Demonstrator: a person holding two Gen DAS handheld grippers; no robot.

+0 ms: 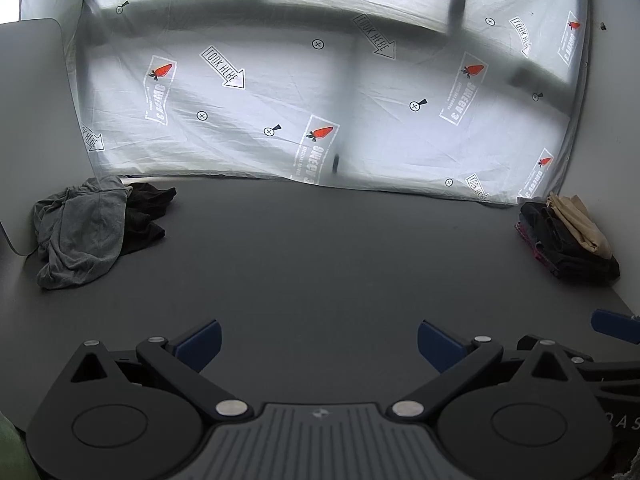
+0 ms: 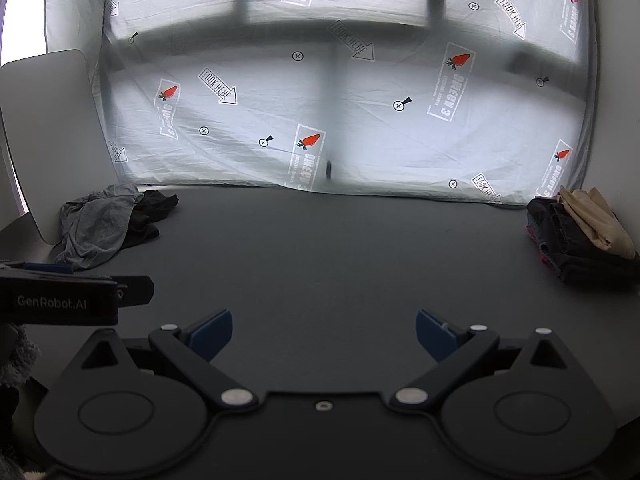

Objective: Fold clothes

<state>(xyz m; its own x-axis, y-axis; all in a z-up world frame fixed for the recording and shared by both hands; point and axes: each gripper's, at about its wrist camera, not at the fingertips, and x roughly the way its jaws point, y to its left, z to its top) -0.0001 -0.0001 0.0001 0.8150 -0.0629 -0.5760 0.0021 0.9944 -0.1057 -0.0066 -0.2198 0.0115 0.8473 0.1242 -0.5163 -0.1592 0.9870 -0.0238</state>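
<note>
The left gripper [image 1: 319, 344] hangs over the dark grey bench [image 1: 320, 264] with its blue pads spread wide and nothing between them. The right gripper [image 2: 324, 334] sits just beside it, equally wide and empty. At the far left of the bench lies a crumpled grey garment [image 1: 80, 232], touching a black garment [image 1: 148, 208] bunched behind it. At the far right stands a pile of folded clothes [image 1: 564, 232], dark pieces with a beige one on top and what may be pink underneath. A printed white sheet [image 1: 320, 100] hangs behind the bench.
</note>
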